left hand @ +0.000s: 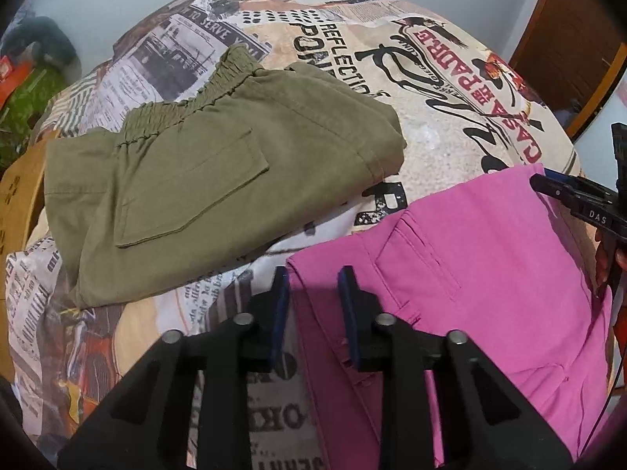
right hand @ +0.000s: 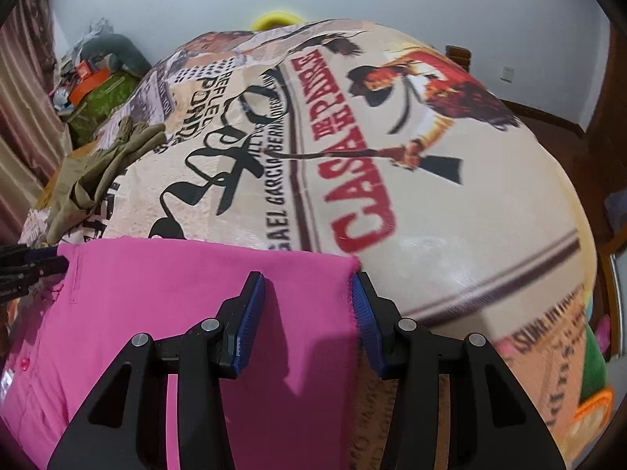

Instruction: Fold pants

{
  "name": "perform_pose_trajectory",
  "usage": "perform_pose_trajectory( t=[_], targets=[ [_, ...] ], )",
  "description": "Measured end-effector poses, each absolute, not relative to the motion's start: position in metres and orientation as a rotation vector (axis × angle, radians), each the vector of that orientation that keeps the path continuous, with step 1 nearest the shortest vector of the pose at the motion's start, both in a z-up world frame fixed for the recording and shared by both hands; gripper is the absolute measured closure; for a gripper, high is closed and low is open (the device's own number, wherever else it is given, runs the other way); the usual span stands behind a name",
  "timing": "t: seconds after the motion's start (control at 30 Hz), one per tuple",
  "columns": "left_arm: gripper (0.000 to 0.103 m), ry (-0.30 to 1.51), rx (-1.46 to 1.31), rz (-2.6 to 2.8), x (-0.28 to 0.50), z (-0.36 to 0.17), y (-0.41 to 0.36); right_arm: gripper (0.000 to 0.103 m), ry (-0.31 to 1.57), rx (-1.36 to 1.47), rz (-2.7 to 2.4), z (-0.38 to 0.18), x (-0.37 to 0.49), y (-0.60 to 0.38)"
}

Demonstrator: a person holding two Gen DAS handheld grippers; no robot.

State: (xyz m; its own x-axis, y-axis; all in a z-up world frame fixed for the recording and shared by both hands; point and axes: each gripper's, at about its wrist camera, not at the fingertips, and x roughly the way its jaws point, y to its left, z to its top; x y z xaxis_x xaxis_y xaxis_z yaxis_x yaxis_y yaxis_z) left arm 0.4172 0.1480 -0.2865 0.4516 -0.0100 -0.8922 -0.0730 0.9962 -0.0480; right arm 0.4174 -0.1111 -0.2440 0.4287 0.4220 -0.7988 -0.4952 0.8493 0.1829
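Pink pants (left hand: pixel 490 274) lie flat on a printed bedspread (left hand: pixel 431 125); they also show in the right wrist view (right hand: pixel 176 293). My left gripper (left hand: pixel 313 286) is open, its jaws astride the pants' left edge. My right gripper (right hand: pixel 307 290) is open over the pants' far right corner, the cloth between its fingers. The right gripper also shows at the right edge of the left wrist view (left hand: pixel 580 199). Olive green pants (left hand: pixel 203 180), folded, lie to the left; they also show in the right wrist view (right hand: pixel 102 164).
The bedspread (right hand: pixel 431 196) covers the bed. A cardboard box (left hand: pixel 19 203) sits at the left edge. Clutter with a green cloth (right hand: pixel 106 94) lies at the far left. A wooden door (left hand: pixel 572 47) stands at the right.
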Motion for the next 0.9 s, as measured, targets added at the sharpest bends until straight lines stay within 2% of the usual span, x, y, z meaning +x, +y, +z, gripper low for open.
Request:
perform_pose_trajectory(
  t=[0.03,0.13,0.17,0.2,0.5,0.9],
  targets=[
    [0.083,1.099,-0.082,0.043,0.417,-0.286,0.148,0.062,0.963,-0.099,0.575,-0.245,0.418,-0.108],
    [0.090,1.084,-0.081,0.052,0.416,-0.284,0.149,0.083,0.956,-0.120,0.581,-0.245,0.417,-0.102],
    [0.091,1.077,-0.082,0.052,0.416,-0.282,0.149,0.096,0.957,-0.132,0.565,-0.245,0.416,-0.101],
    [0.091,1.068,-0.082,0.052,0.415,-0.280,0.149,0.097,0.958,-0.152,0.549,-0.245,0.416,-0.099],
    [0.100,1.022,-0.034,0.061,0.400,-0.253,0.139,0.100,0.893,-0.145,0.534,-0.221,0.406,-0.106],
    [0.100,0.907,-0.044,0.089,0.391,-0.185,0.144,0.100,0.728,-0.112,0.544,-0.145,0.390,-0.107]
  ],
)
